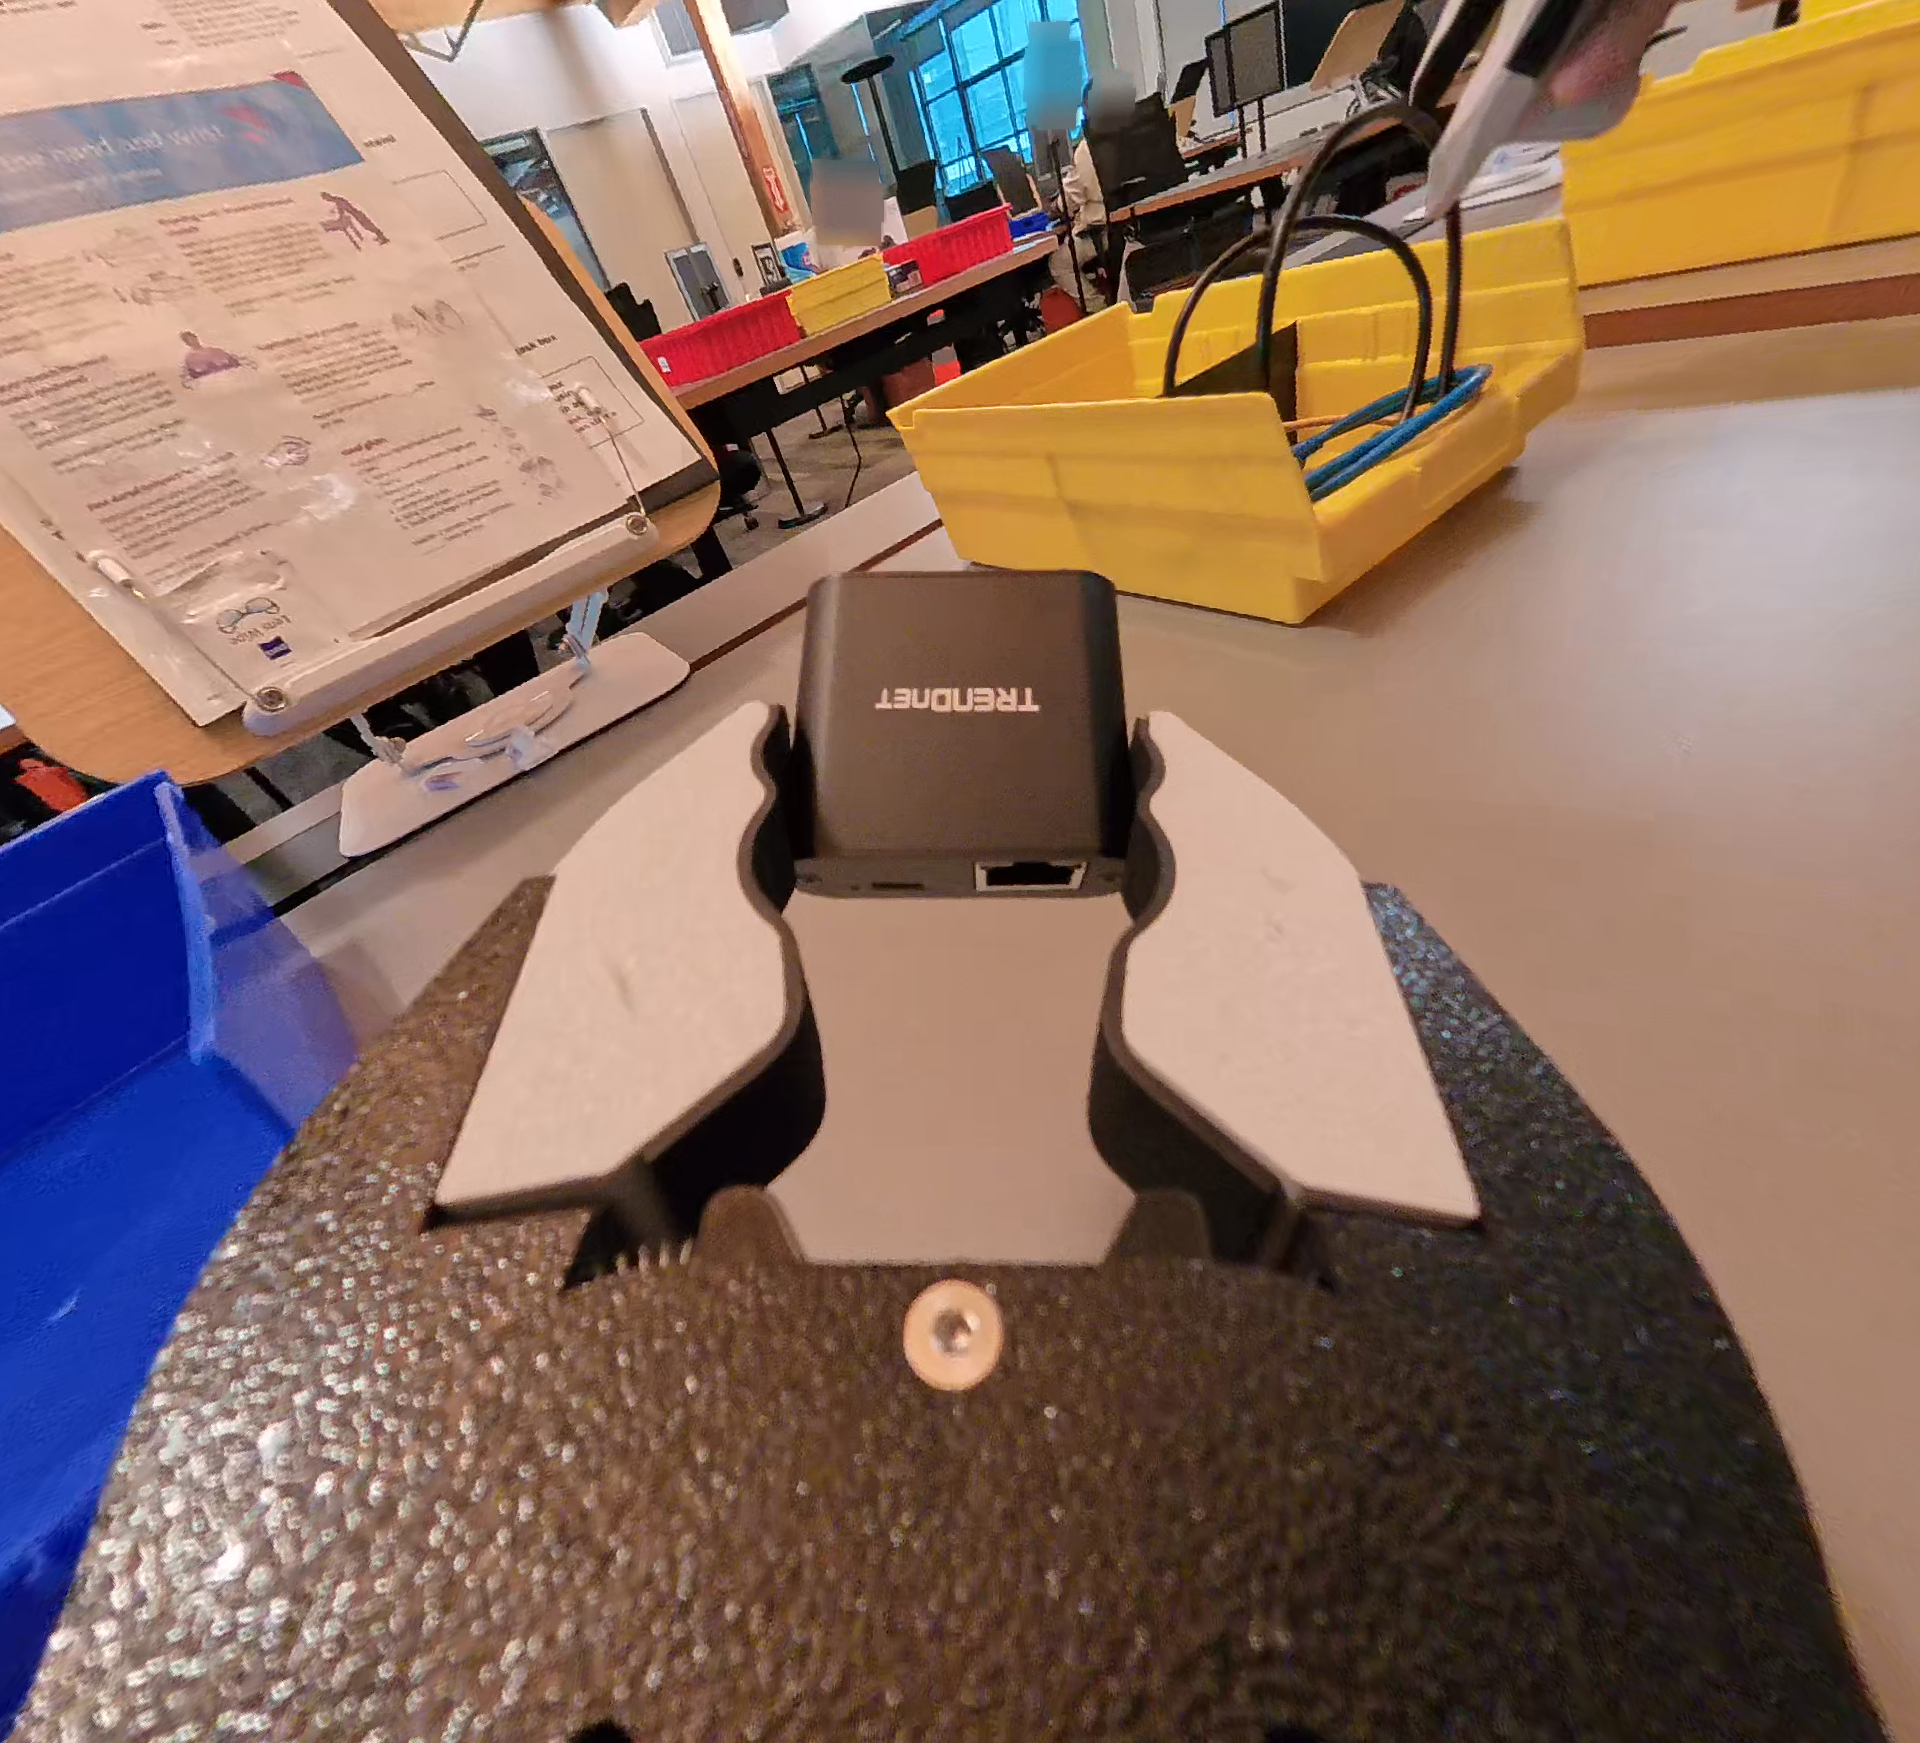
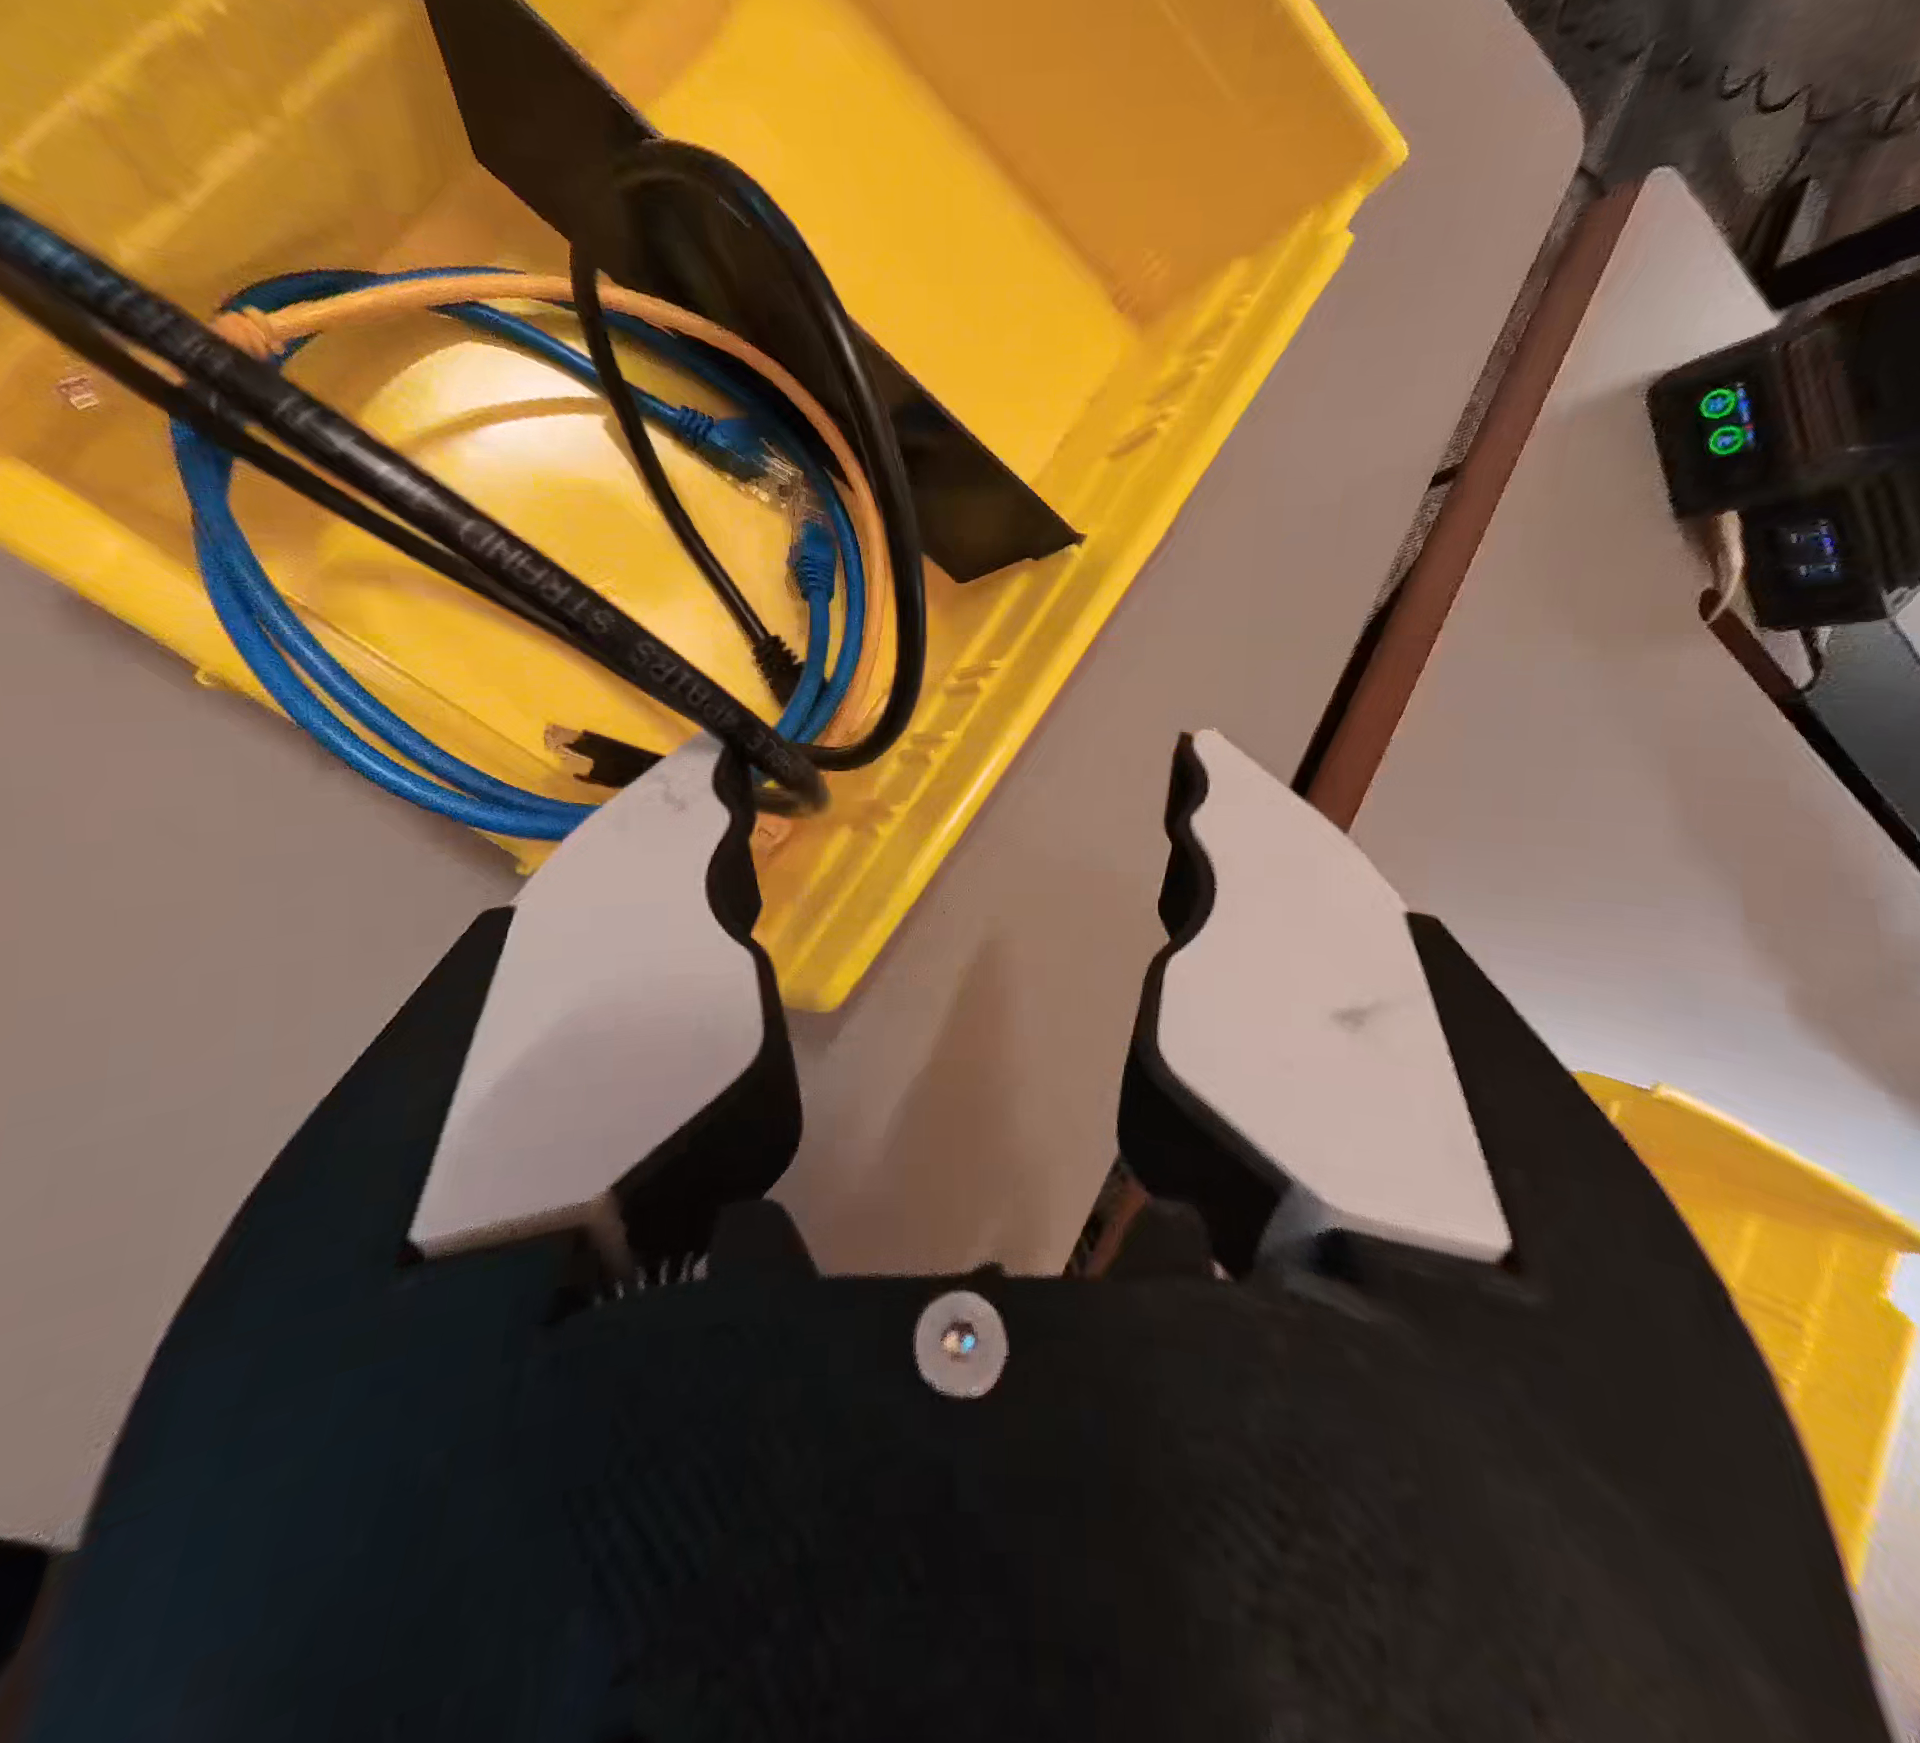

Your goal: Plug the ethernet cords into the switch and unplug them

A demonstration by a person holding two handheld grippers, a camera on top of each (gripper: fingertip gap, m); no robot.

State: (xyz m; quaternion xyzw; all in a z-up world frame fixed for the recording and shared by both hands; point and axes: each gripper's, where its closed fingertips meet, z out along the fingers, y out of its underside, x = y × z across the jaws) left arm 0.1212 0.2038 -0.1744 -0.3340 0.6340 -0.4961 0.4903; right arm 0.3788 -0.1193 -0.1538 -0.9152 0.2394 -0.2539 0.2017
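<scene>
In the left wrist view my left gripper (image 1: 961,737) is shut on the black switch (image 1: 956,706), one finger on each side. The switch rests on the grey table, with an empty port (image 1: 1029,874) facing the camera. Behind it stands a yellow bin (image 1: 1195,488) holding cords. My right gripper (image 1: 1449,197) hangs above that bin. In the right wrist view the right gripper (image 2: 945,758) is open over the bin's near wall (image 2: 1039,758). A black ethernet cord (image 2: 416,498) runs up against its left fingertip (image 2: 675,789). A coiled blue cord (image 2: 312,685) and an orange cord (image 2: 416,296) lie inside.
A blue bin (image 1: 104,1018) stands at my near left, and behind it a tilted stand with a laminated sheet (image 1: 312,291). More yellow bins (image 1: 1745,135) stand at the back right. A black divider (image 2: 540,93) splits the cord bin. Black devices with green lights (image 2: 1745,436) sit on the neighbouring table. Some 40 centimeters of space lies between my two pairs of fingers.
</scene>
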